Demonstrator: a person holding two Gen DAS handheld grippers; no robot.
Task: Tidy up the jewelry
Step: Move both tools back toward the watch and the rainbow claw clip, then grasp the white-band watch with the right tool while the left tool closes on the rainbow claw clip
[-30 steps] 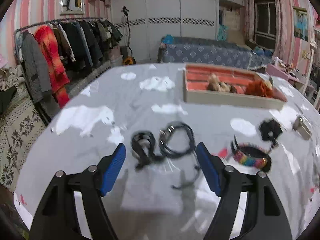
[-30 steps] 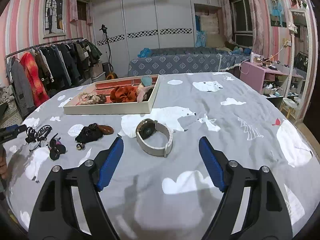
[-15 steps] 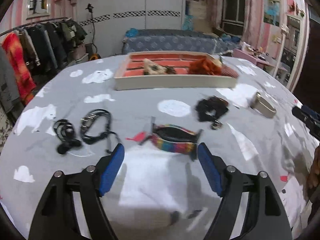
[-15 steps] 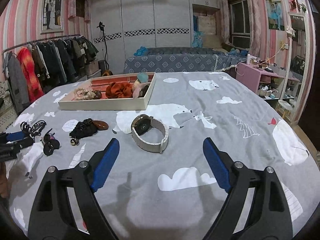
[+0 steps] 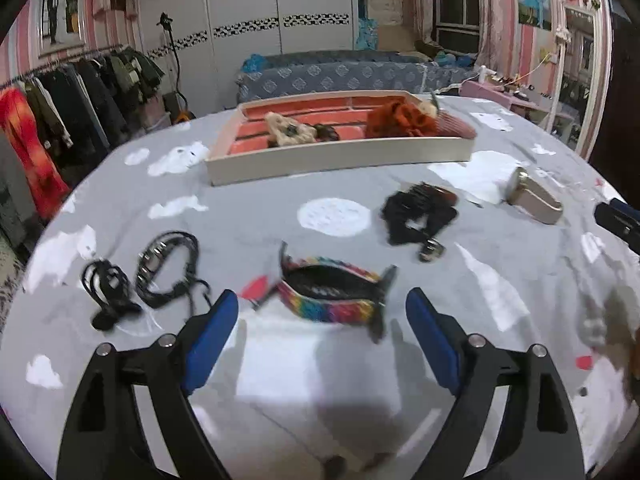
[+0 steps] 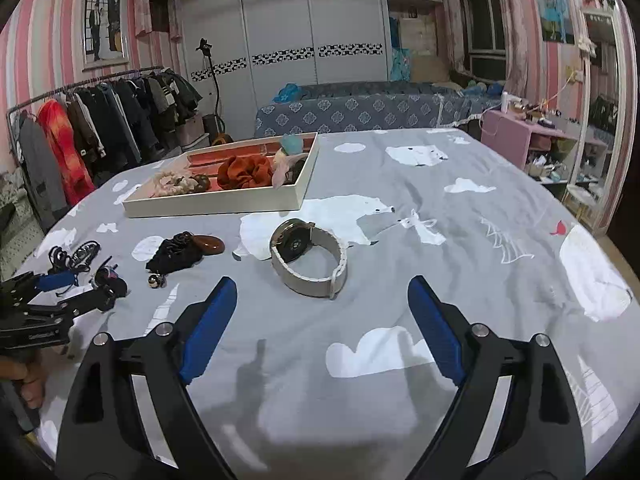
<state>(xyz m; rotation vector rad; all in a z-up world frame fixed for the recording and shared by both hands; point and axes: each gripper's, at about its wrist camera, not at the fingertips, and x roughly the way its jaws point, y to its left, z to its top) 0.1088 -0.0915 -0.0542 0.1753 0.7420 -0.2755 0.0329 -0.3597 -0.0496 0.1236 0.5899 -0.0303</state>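
Note:
A rainbow woven bracelet (image 5: 332, 304) lies on the grey sheet just ahead of my left gripper (image 5: 322, 300). Its jaws are opening, one on each side of the bracelet, and the pads do not touch it. My right gripper (image 6: 321, 286) is open over a beige-strapped watch (image 6: 308, 256), which rests on the sheet untouched. Black cord necklaces (image 5: 168, 268) lie left of the bracelet. A black scrunchie (image 5: 418, 216) and a small metal bead (image 5: 431, 250) lie to its right. The cream tray (image 5: 340, 158) with an orange lining holds several hair pieces.
A brown clip (image 6: 210, 245) lies by the black scrunchie (image 6: 176, 256). A person's hand (image 6: 28, 380) holds the left gripper (image 6: 80, 288) at the bed's left edge. A clothes rack (image 6: 100, 128) stands to the left, and a pink desk (image 6: 516, 136) to the right.
The left gripper swung right, from over the black cords to the rainbow bracelet, and its jaws spread wider. The right gripper stayed over the watch, jaws a little wider.

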